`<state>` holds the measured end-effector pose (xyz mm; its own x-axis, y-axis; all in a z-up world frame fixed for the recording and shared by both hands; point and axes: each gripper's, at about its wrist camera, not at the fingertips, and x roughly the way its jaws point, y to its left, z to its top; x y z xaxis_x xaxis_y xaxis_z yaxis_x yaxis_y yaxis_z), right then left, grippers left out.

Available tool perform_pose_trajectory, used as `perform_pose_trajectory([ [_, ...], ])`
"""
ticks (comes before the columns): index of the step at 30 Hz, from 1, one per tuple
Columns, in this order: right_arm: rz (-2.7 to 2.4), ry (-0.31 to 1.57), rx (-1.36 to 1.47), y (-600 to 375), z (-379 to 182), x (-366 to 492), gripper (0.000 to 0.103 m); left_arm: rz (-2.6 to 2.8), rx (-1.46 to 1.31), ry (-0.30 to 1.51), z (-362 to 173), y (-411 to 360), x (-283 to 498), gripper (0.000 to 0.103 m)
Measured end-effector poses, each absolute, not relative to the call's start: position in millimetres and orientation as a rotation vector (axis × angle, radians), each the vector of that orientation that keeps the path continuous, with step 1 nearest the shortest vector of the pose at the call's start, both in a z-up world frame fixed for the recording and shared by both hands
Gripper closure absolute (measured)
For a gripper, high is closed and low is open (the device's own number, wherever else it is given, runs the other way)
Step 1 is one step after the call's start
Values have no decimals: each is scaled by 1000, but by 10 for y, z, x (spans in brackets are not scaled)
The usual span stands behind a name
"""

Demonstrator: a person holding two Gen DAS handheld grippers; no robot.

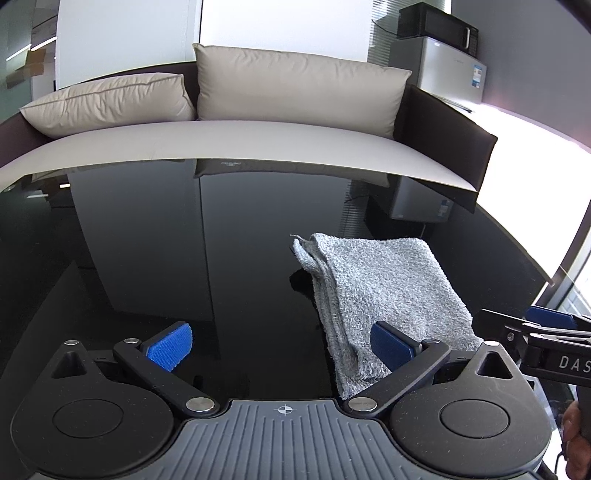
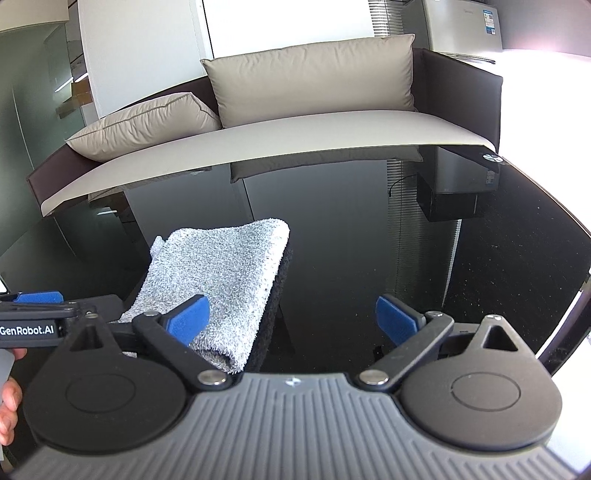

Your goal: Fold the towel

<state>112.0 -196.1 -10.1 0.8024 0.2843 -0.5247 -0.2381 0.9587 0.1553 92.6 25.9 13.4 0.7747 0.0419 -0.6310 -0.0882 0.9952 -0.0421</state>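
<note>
A grey terry towel (image 1: pixel 384 291) lies folded in several layers on the glossy black table (image 1: pixel 184 258). My left gripper (image 1: pixel 280 347) is open, its right blue pad just over the towel's near edge, its left pad above bare glass. In the right wrist view the same towel (image 2: pixel 225 280) sits at lower left. My right gripper (image 2: pixel 291 325) is open too, its left pad in front of the towel's near right part and the right pad over bare table. Neither gripper holds anything. Each gripper shows at the edge of the other's view.
A sofa with a grey seat (image 1: pixel 258 140) and two beige cushions (image 1: pixel 295 88) runs along the table's far edge. A small fridge with a microwave (image 1: pixel 439 26) on it stands at the back right. A hand (image 2: pixel 9 406) shows at the left edge.
</note>
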Motion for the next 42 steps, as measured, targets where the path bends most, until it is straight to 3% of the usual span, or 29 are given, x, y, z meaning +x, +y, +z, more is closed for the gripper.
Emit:
perform_pose_trajectory([
  [42,220,556,44,-2051,-86,287,1,62,-6,600,237,146,72,1],
])
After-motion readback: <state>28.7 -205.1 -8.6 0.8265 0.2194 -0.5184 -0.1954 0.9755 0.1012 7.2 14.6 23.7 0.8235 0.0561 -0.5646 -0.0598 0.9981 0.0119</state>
